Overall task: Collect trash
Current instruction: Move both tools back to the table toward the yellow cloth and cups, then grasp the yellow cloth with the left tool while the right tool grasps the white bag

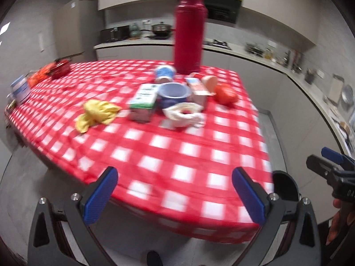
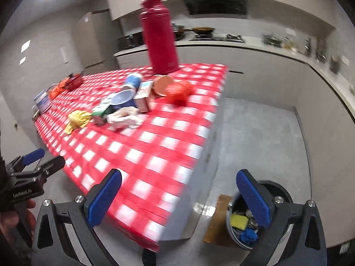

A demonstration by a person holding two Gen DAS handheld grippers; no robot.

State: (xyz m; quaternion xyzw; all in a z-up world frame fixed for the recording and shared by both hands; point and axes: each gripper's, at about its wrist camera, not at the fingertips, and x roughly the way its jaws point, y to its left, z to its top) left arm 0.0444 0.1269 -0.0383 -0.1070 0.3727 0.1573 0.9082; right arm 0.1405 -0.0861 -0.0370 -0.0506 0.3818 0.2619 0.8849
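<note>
On the red-checked table (image 1: 168, 155) lie a crumpled yellow wrapper (image 1: 95, 113), a crumpled white tissue (image 1: 184, 115), a green-white carton (image 1: 144, 99), a second carton (image 1: 197, 90), a blue bowl (image 1: 174, 94) and a tipped blue-white cup (image 1: 165, 73). The same pile shows in the right wrist view: the wrapper (image 2: 77, 118) and the tissue (image 2: 124, 117). A bin (image 2: 246, 223) with trash inside stands on the floor by the table's right corner. My left gripper (image 1: 175, 190) and right gripper (image 2: 179, 196) are open, empty, and short of the table's near edge.
A tall red flask (image 1: 189, 33) stands behind the pile, with a tomato-like red object (image 1: 225, 94) and a tipped orange cup (image 2: 163, 85) beside it. Red items (image 1: 60, 67) and a tin (image 1: 21, 89) sit at the far left. Kitchen counters run behind and right.
</note>
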